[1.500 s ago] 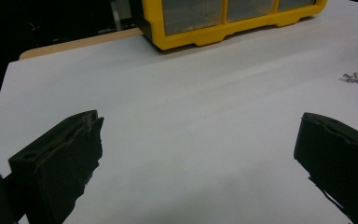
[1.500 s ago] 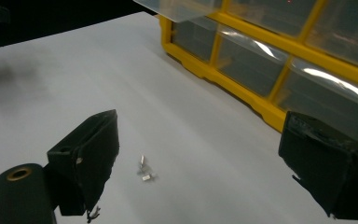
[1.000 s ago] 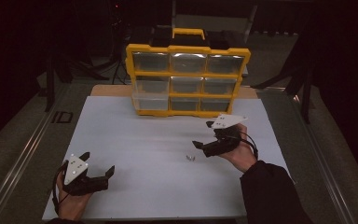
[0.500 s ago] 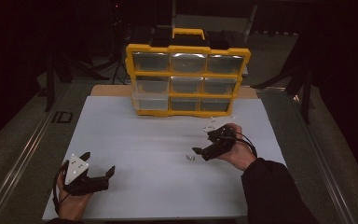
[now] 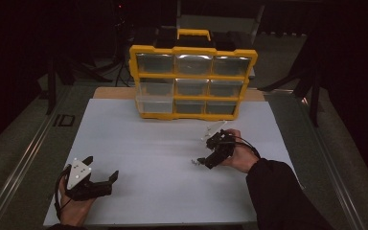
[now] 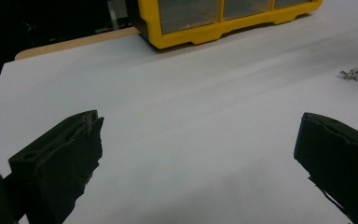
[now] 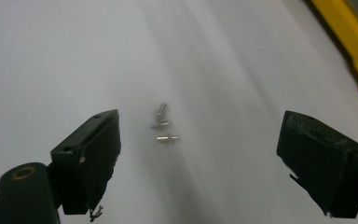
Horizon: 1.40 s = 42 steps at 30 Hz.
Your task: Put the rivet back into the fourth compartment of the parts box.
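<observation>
- Since 1 s ago, right gripper (image 5: 202,161) has tipped fwd & dropped toward the sheet; its grey plate, flat on top before, now stands edge-up. Left gripper (image 5: 101,179) about where it was.
- Right gripper: jaws wide apart, nothing between them. In right gripper view (image 7: 198,158) both black jaws are blocky w/ matte, slightly rough faces, pointing down at the screws (image 7: 163,125).
- Screws: 3 small silver metal pieces, shiny, short cylindrical shafts w/ wider heads, lying loose in a tight cluster on the sheet. In high view they sit just beside the right jaw tips (image 5: 193,162), near the sheet's middle-right; can't tell if touching. In left gripper view they show as a tiny glint far right (image 6: 352,73).
- Left gripper: jaws also spread, empty, low over the near-left part of the sheet, well apart from the screws. Grey three-cornered plate on top, cable looping by the hand.
- White sheet (image 5: 148,143): smooth, matte, flat, covers most of the table; tan wooden edge shows at the far side.
- Organizer case (image 5: 191,81): yellow hard-plastic frame w/ handle on top, clear rectangular drawers in a 3x3 grid, stands upright at the far edge of the sheet. Bottom-left drawer juts out a bit.
- Dark sleeve on right forearm.
</observation>
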Motion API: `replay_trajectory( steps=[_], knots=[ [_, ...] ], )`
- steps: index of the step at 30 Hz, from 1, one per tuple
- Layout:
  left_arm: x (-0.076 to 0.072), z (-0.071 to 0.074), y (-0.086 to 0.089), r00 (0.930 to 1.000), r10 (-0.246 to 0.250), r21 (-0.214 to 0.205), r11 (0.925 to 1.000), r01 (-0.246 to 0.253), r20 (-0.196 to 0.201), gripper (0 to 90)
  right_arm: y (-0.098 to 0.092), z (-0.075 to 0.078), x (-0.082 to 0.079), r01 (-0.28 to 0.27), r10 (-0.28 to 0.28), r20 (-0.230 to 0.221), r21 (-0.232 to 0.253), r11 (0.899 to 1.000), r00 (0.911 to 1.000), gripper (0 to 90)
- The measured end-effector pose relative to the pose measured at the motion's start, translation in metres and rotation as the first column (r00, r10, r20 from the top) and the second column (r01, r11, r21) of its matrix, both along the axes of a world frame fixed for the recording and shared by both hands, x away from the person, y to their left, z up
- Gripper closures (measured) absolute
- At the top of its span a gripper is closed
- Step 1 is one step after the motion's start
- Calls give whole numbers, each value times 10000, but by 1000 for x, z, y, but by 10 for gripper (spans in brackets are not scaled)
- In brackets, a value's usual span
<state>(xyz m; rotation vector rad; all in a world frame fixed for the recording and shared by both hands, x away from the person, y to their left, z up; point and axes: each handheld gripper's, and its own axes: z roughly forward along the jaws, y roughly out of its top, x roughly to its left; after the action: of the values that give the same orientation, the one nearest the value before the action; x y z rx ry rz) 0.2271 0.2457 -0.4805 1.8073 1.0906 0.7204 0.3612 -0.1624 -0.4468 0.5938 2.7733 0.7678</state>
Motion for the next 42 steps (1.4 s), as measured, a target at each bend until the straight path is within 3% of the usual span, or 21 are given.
replay_trajectory(
  steps=[11, 18, 28, 36, 42],
  knots=[
    [0, 0, 0, 10000, -49, 46, 10000, 49, -5, 17, 8, -28, 9, -148, 121, -745, -362, 9992, 9971, 198],
    [0, 0, -1, 10000, -74, 45, 10000, 74, -11, 18, 13, -40, 12, -202, 154, -900, -535, 9984, 9958, 262],
    [0, 0, 0, 9999, -106, 46, 9999, 106, 15, 20, 19, -50, 11, -588, 473, -1189, -958, 9937, 9918, 489],
    [0, 0, 0, 9999, -118, 46, 9999, 117, 26, 22, 16, -49, 13, -567, 424, -1639, -838, 9949, 9856, 685],
    [0, 0, 0, 9999, -124, 73, 9999, 124, 14, 25, 12, -48, 14, -564, 390, -1760, -947, 9939, 9836, 741]
  ],
)
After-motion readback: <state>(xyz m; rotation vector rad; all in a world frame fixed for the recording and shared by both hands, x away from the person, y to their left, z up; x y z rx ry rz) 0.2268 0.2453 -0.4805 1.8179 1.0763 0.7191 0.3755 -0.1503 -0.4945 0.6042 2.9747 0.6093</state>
